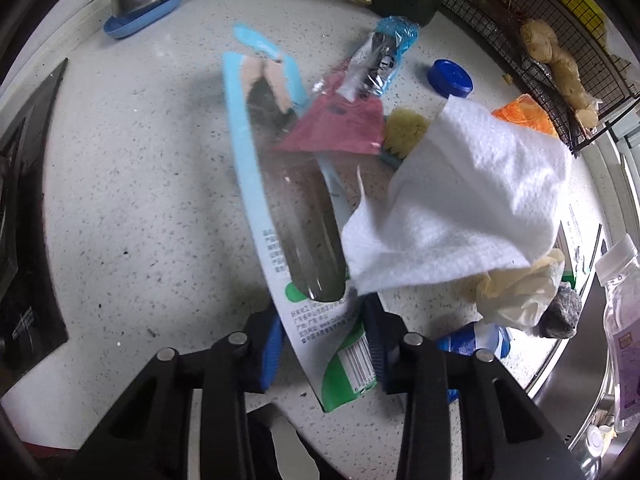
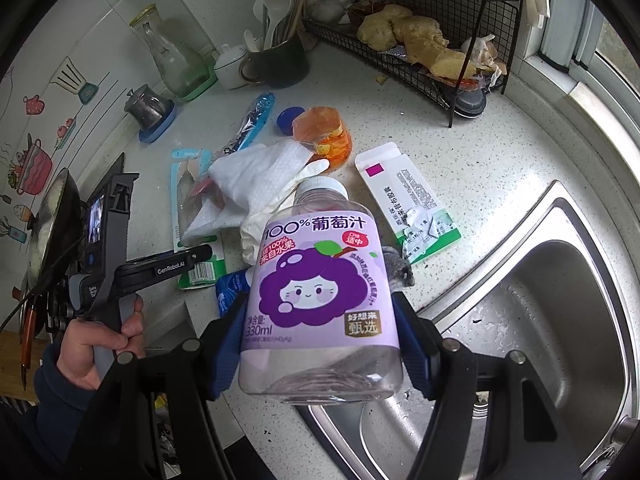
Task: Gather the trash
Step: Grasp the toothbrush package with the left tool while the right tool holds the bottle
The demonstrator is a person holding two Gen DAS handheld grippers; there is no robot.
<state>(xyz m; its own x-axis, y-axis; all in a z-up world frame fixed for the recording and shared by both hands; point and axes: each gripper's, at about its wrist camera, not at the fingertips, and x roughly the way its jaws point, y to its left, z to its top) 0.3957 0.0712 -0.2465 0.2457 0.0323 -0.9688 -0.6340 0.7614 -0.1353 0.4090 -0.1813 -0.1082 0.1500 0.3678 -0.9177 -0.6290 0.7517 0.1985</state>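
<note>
Speckled white countertop (image 2: 460,152) (steel sink (image 2: 560,300) beside); right gripper (image 2: 324,344) clamps juice bottle (image 2: 320,292), left gripper (image 1: 326,354) pinches toothbrush packaging (image 1: 320,332).

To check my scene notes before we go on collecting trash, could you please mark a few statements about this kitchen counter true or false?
1. The right gripper holds the clear plastic juice bottle with a purple label. True.
2. That bottle has no cap. False: its white cap is on.
3. The white paper towel partly covers the light blue toothbrush blister package. True.
4. The round blue lid lies in the steel sink. False: it lies on the speckled countertop.
5. The left gripper hangs over bare counter. False: its pads flank the package's green barcode end.
</note>
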